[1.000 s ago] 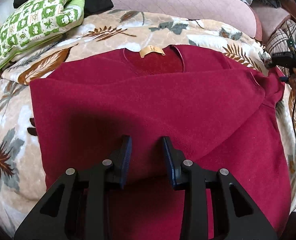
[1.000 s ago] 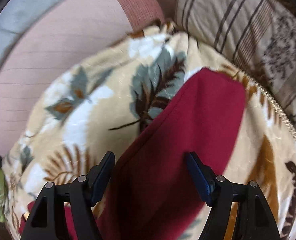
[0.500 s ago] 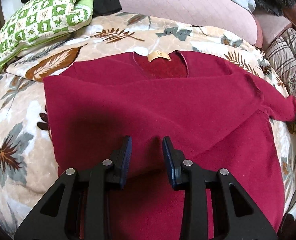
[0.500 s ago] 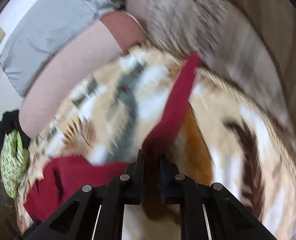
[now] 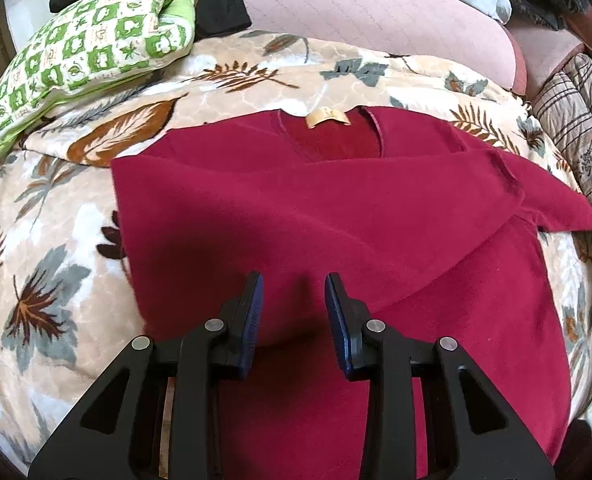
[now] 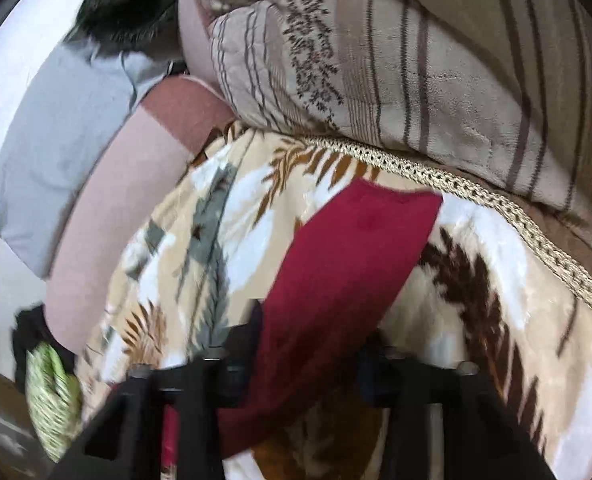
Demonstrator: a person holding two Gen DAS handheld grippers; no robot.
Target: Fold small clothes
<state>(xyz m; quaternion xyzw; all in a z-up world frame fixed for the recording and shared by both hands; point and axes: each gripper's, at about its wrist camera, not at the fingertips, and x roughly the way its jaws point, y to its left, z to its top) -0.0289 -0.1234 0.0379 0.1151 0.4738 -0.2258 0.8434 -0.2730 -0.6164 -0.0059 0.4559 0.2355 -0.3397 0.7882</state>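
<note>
The left hand-held gripper (image 5: 294,284) hangs over the near half of the red sweater (image 5: 335,216), its blue-padded fingers (image 5: 254,304) parted by a moderate gap and holding nothing. The sweater lies spread on the leaf-print blanket (image 5: 56,280), neck label at the far side, one sleeve folded across the chest toward the right. The right hand-held gripper (image 6: 311,344) is open too — the sleeve (image 6: 347,264) runs between its spread fingers, which do not pinch it. That view is smeared by motion, so the fingertips are hard to make out, and whether they touch the cloth I cannot tell. A green checked pillow (image 5: 84,48) sits far left.
</note>
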